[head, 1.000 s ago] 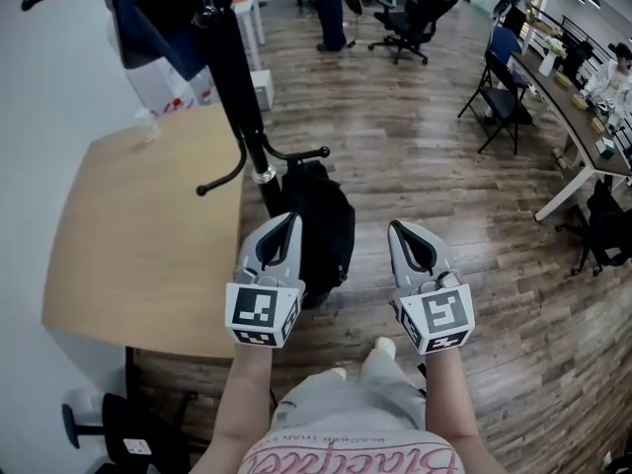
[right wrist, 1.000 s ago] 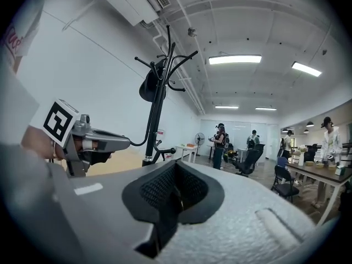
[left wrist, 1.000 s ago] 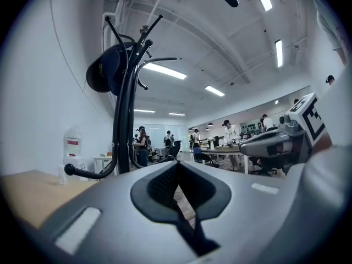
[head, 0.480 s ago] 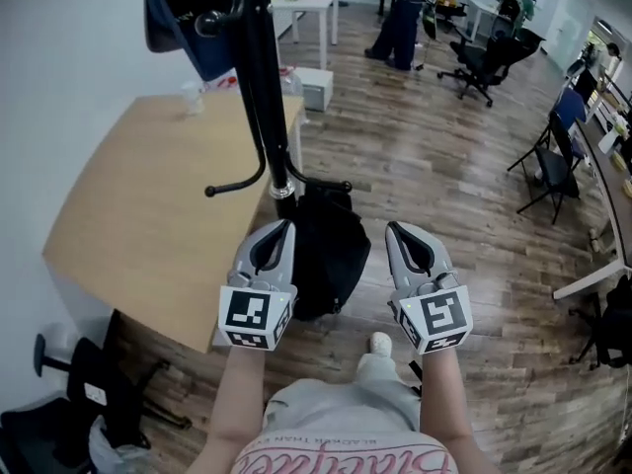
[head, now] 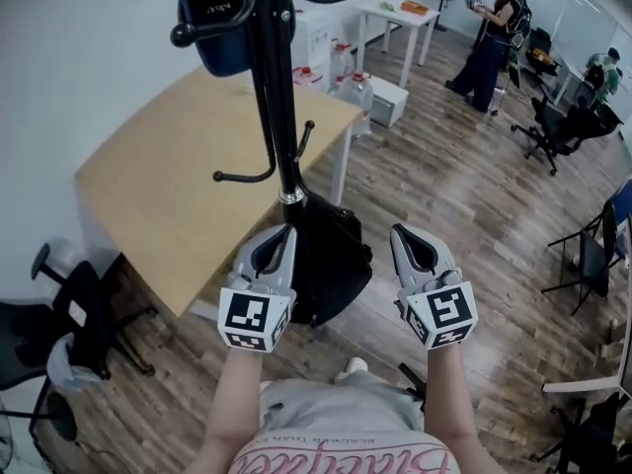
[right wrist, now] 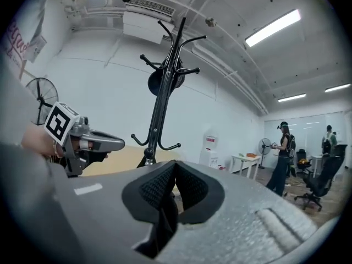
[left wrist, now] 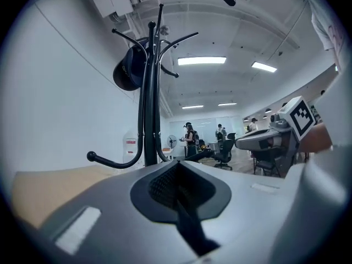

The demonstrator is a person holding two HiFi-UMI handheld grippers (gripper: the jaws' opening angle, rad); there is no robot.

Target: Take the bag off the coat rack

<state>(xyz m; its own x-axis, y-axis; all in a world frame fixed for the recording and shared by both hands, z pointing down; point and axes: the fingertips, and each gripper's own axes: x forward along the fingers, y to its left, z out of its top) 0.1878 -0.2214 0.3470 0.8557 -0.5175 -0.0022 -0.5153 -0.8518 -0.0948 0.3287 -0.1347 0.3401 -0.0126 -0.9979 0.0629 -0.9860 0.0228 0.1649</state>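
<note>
table: pale wood, set against the white wall
coat rack: black, upright, pole seen in front of the table's near corner
backpack: black, slumped low against the pole, seen between the two grippers in the head view
bag: dark blue, hung high on a top hook, well above both grippers, touched by neither
left gripper: jaws pressed together, nothing held, just left of the pole
right gripper: jaws closed up too, nothing caught between them
</note>
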